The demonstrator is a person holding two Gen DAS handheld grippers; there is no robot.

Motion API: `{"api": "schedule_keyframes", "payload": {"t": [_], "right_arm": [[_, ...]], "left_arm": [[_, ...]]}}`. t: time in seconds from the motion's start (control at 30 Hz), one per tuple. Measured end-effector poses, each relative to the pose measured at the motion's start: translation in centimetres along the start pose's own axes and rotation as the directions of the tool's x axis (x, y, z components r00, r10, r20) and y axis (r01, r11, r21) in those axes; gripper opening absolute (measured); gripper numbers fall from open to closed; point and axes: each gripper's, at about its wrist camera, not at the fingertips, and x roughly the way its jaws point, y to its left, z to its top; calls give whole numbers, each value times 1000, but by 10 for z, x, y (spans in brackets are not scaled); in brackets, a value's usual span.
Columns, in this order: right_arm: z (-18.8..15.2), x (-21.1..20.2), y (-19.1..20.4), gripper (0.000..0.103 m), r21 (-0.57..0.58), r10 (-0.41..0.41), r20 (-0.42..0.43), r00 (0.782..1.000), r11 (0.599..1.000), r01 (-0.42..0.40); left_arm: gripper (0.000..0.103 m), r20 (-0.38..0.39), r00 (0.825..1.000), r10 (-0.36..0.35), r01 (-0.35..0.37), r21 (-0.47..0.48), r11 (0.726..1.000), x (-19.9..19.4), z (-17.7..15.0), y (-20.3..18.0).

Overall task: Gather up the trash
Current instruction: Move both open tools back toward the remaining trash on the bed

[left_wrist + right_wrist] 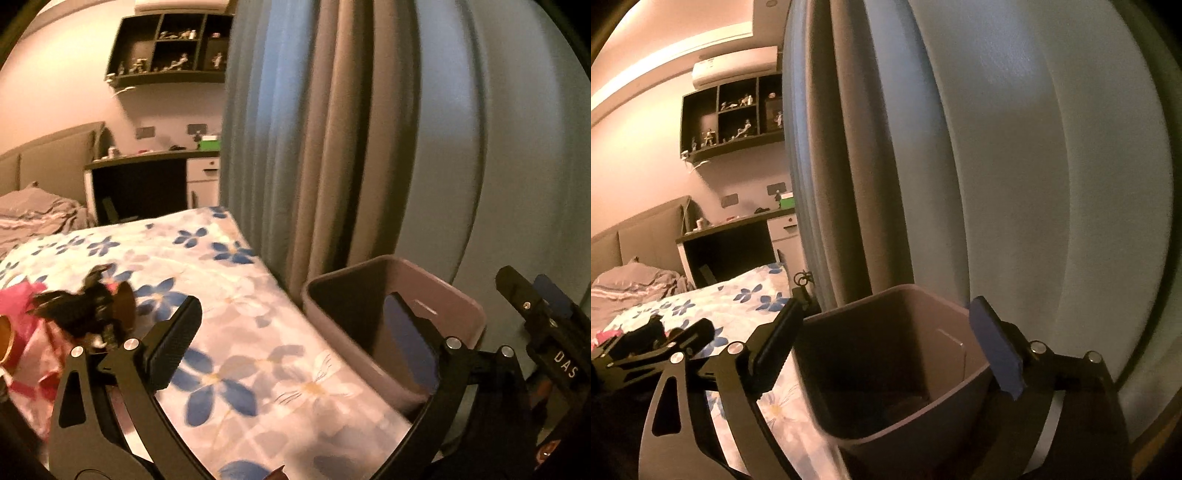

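A pinkish-grey trash bin stands between the bed and the curtain. My left gripper is open, empty, over the bed's edge beside the bin. Left of it on the bedspread lie a black crumpled scrap and pink wrappers. In the right wrist view my right gripper hangs open and empty over the bin, one finger on either side of its mouth. Something dark lies at the bin's bottom. The right gripper's fingers show at the right edge of the left wrist view.
A bedspread with blue flowers covers the bed. A blue-grey curtain hangs close behind the bin. A desk and a wall shelf with figurines stand at the far wall. A grey pillow lies at the headboard.
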Motion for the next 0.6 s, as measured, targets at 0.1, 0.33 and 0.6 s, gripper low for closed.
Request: {"api": "schedule_keyframes", "payload": {"t": [0.1,0.33,0.6], "right_arm": [[-1,-5,5,95,-4,1,3,1000,1000,-1],[-1,-16,27,97,-26,32,16,999,999,-31],[-7,-31,60,97,-79,120,27,992,990,-118]], "left_arm": [[97,12,1000,24,-24,-13,1000,-15,-1,11],[97,36,995,88,-87,-37,996,-45,-3,39],[97,56,990,129,-126,-57,990,-78,-10,67]]}}
